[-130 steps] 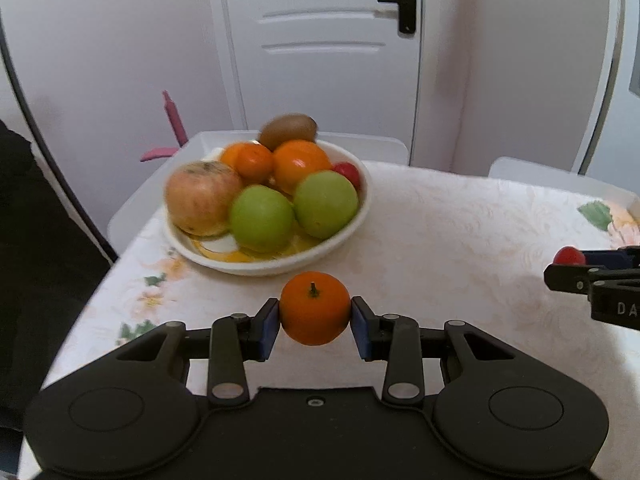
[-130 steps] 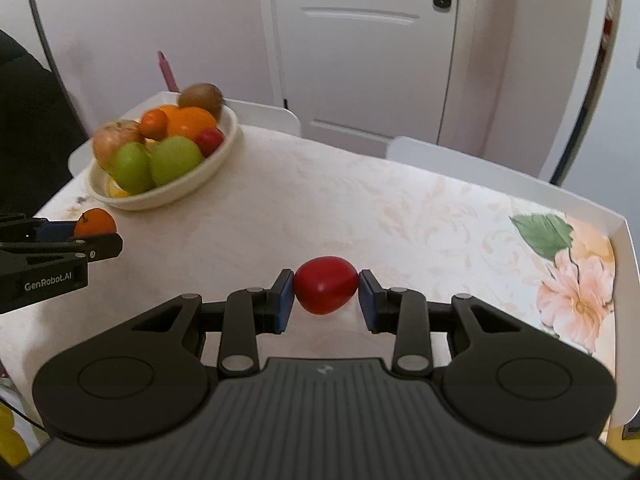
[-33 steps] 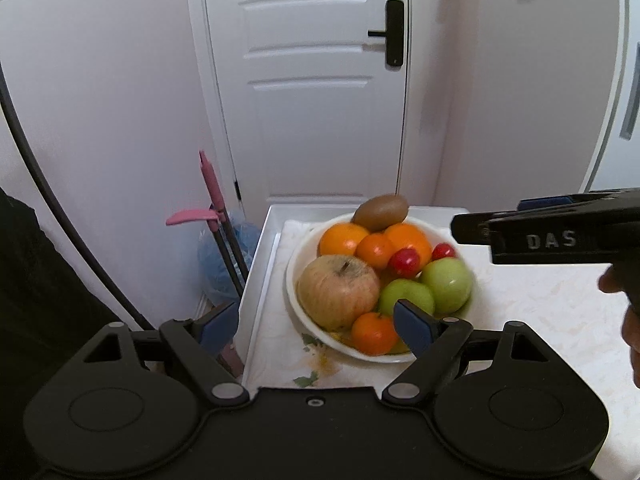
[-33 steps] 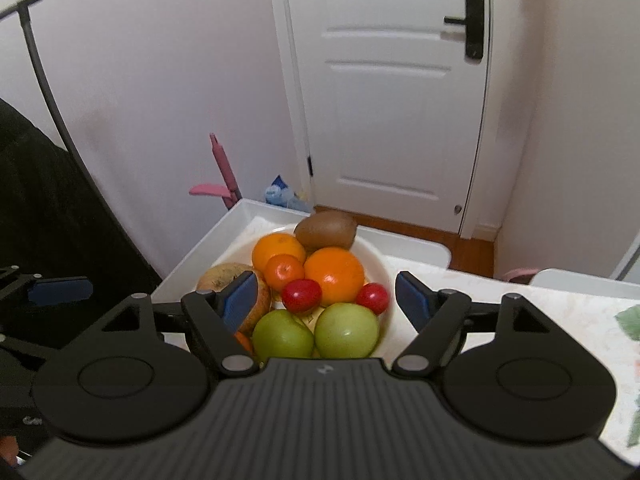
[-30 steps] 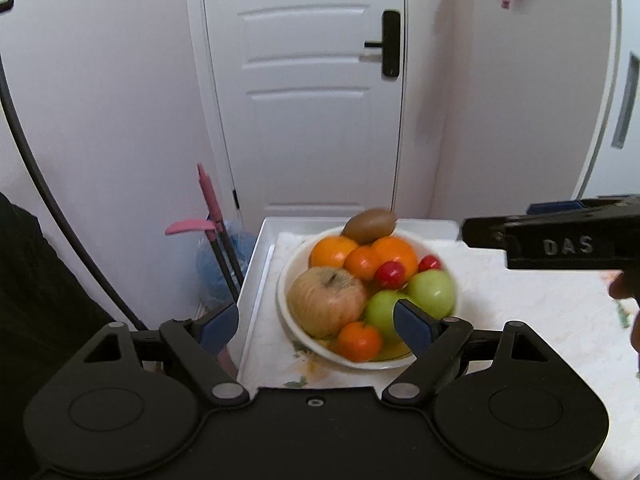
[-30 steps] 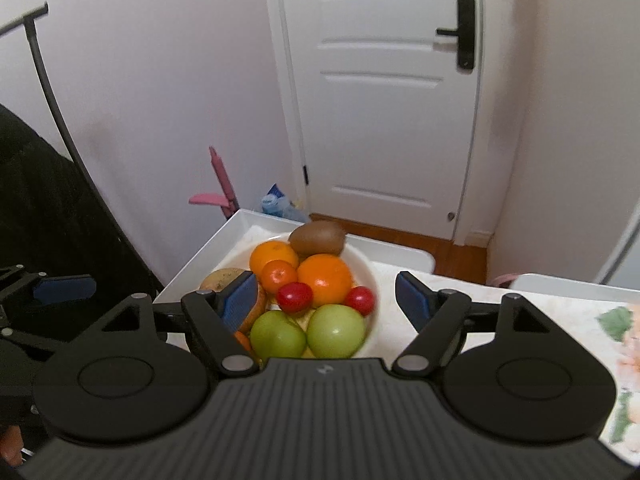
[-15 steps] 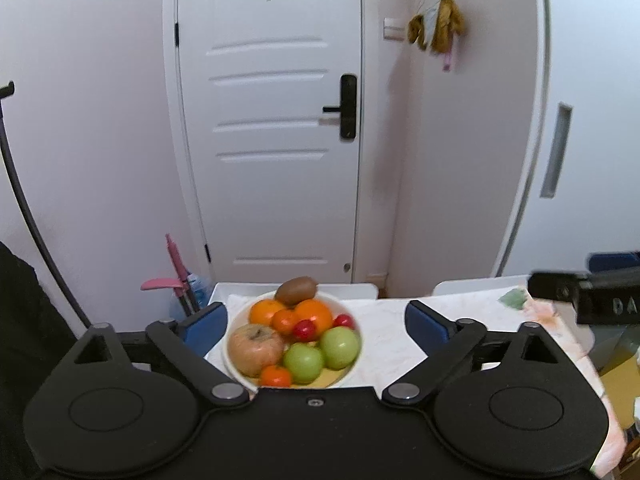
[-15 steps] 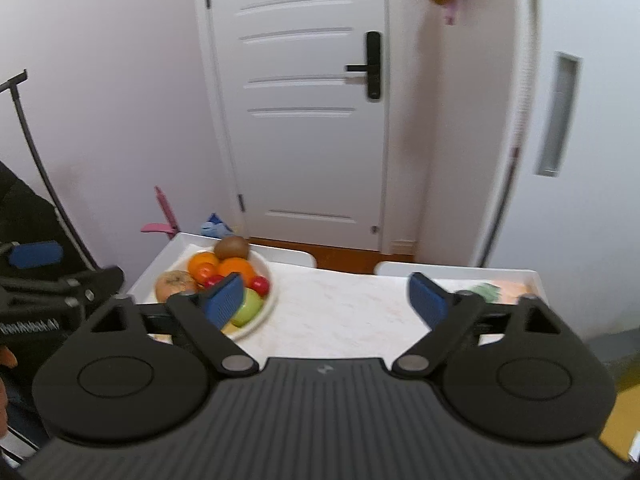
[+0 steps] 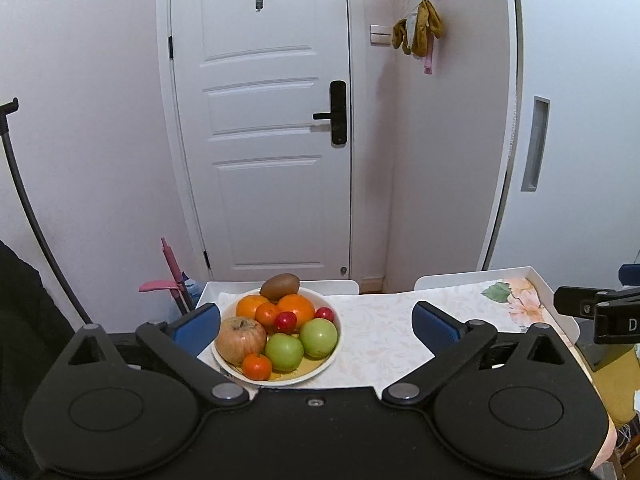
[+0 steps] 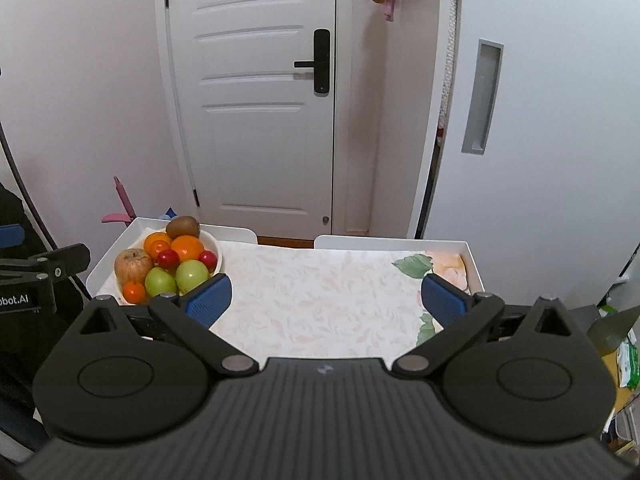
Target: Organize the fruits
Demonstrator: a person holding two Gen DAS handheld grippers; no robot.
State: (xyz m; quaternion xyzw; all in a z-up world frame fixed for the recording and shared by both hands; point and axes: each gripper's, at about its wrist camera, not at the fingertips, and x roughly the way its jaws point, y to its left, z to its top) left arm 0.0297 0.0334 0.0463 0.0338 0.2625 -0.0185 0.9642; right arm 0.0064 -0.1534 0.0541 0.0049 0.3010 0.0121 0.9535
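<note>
A white bowl at the table's far left holds a kiwi, oranges, two green apples, a brownish apple, a small mandarin and red tomatoes. My left gripper hangs above and short of the bowl, its jaws opening with nothing between them. Over the bare tablecloth my right gripper stands open and empty, with the bowl off to its left. Each gripper shows at the edge of the other's view.
The table wears a pale cloth with flower prints at its right end. A pink-handled tool leans by the table's far left corner. A white door is behind. Dark clothing fills the left edge.
Both grippers have drawn back and up from the bowl, which now looks smaller and farther. Their jaws have spread wider. The mandarin and red tomato once held now lie in the bowl.
</note>
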